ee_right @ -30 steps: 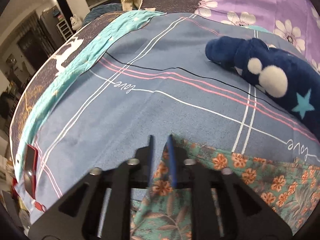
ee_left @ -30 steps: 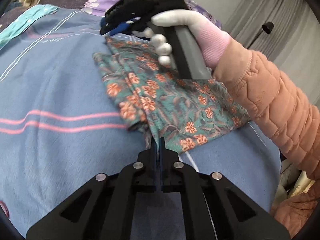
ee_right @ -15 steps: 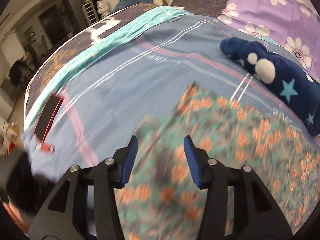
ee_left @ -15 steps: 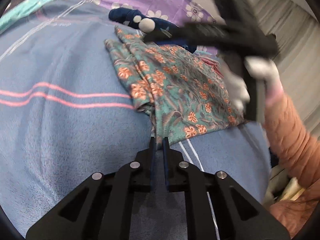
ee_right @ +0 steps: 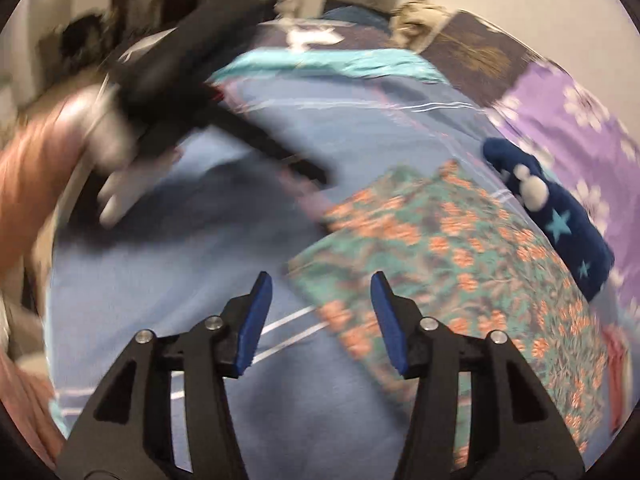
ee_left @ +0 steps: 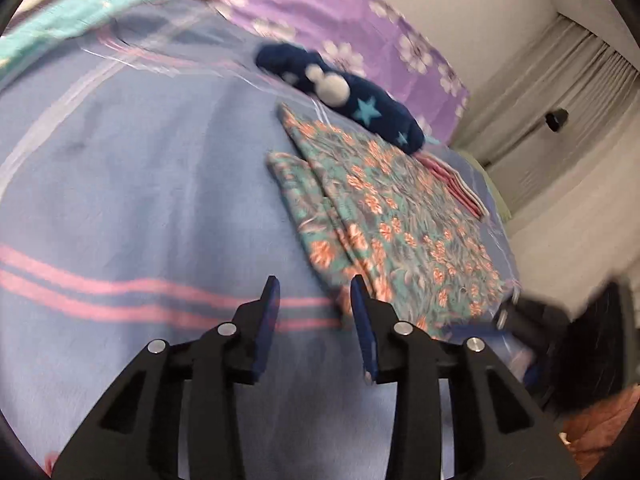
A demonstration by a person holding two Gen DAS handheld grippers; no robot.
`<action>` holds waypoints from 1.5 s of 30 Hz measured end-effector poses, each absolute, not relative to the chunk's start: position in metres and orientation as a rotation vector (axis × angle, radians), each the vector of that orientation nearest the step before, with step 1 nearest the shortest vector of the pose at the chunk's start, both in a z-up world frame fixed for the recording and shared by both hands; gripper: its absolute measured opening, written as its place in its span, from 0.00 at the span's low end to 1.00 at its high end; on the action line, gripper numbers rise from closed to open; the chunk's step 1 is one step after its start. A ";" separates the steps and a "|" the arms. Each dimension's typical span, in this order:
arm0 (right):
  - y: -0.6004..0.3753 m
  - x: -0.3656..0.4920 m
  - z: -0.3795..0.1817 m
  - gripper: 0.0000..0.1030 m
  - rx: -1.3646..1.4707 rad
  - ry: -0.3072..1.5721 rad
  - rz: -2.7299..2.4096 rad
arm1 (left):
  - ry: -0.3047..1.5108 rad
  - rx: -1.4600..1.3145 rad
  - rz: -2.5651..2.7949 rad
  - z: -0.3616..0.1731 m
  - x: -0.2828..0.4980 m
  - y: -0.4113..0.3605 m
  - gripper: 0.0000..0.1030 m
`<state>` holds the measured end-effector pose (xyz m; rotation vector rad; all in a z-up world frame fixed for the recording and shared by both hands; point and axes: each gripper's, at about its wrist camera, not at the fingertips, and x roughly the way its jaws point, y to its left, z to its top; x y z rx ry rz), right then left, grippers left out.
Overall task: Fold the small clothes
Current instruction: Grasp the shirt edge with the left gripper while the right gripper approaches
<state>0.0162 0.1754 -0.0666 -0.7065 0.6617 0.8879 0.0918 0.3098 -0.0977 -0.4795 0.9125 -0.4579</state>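
Floral teal garment (ee_left: 384, 216) lies folded on the blue bedspread (ee_left: 140, 200), long axis running from lower centre to upper centre of the left view. Left hand-held gripper (ee_left: 314, 300) has just been opening, nothing between its jaws; the near corner sits just right of it. Right hand-held gripper (ee_right: 320, 300), likewise just opening and empty, views the garment's far edge and the left glove (ee_right: 116, 176), unseen elsewhere.

Gloved hand (ee_right: 116, 168) w/ left gripper (ee_right: 316, 172) smeared by blur; floral cloth (ee_right: 460, 264) far edge cut off by frame.
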 end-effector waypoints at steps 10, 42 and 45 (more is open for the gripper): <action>0.201 0.018 -0.096 0.47 -0.846 0.522 0.658 | 0.943 -0.622 -0.512 -0.116 0.179 0.297 0.28; 0.195 0.000 -0.101 0.49 -0.873 0.494 0.568 | 0.816 -0.621 -0.619 -0.124 0.166 0.291 0.51; 0.198 0.004 -0.102 0.49 -0.874 0.496 0.558 | 0.814 -0.629 -0.624 -0.125 0.166 0.292 0.51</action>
